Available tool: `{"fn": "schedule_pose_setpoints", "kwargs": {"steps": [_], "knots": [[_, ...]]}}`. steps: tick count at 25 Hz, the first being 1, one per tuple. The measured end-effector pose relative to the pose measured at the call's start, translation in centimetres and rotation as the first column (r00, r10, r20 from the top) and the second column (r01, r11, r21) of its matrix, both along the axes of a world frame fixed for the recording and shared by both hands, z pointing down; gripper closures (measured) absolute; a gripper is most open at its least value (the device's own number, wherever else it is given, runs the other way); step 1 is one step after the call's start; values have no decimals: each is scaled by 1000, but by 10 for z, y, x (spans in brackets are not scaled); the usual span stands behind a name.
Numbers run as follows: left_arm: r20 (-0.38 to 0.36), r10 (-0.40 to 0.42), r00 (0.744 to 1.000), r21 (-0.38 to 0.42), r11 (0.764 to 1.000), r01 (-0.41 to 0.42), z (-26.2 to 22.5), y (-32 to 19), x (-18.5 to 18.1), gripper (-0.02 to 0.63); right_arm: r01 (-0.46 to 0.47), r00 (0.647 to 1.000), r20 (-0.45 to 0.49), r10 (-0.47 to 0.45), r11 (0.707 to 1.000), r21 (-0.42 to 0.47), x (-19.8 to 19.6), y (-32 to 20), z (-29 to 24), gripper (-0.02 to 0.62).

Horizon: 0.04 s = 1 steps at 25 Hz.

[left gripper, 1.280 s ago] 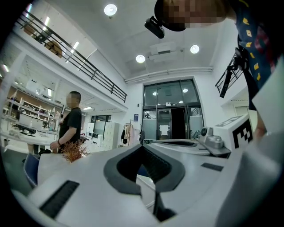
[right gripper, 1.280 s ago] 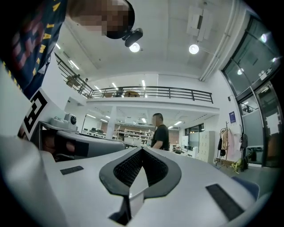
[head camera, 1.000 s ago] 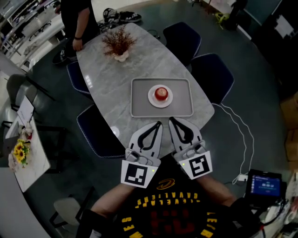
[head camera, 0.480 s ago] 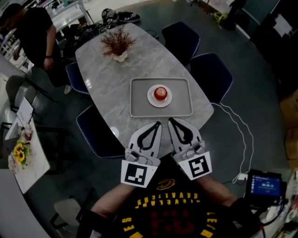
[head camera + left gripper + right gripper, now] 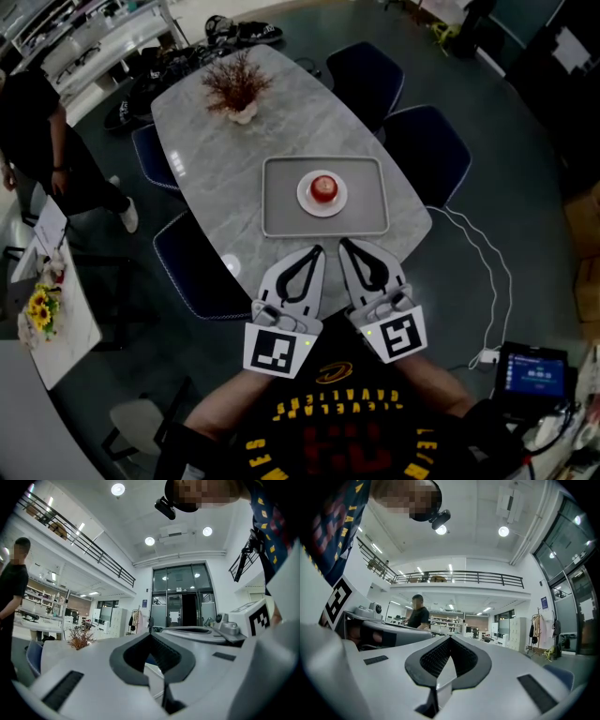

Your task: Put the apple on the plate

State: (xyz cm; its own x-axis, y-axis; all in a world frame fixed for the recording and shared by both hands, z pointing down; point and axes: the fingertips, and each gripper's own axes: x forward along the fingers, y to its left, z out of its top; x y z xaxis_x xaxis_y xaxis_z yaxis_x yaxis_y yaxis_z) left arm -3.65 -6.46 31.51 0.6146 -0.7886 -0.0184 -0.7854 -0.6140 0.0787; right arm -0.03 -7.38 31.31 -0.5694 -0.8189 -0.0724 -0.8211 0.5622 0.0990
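- Your left gripper (image 5: 320, 249) is clenched: its jaw tips press together and nothing sits between them. It is held over the near edge of the marble table (image 5: 216, 169).
- Your right gripper (image 5: 343, 242), just beside the left one, is clenched too, its tips meeting on nothing.
- The apple (image 5: 322, 187) lies straight ahead of both grippers, beyond their tips and apart from them, roughly on the line between the two.
- The apple rests on the white plate (image 5: 304, 198), so neither gripper touches it.
- The plate sits in the middle of the grey tray (image 5: 281, 211). The tray's near edge is just ahead of your jaw tips.
- Farther ahead, to the left of your left gripper, a dried plant (image 5: 236, 86) stands near the far end of the table.
- A dark blue chair (image 5: 192, 272) stands to the left of your left gripper.
- A person (image 5: 37, 131) in a dark top stands well off to your left gripper's left, away from the table.
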Motion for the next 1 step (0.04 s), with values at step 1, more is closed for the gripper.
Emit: {"fn": "schedule_pose_setpoints", "kwargs": {"steps": [1], "knots": [[-2,-2,1000,0,1000,2,0,0,0,604,0,1000,0,0,1000,1,0,0,0,589]]}}
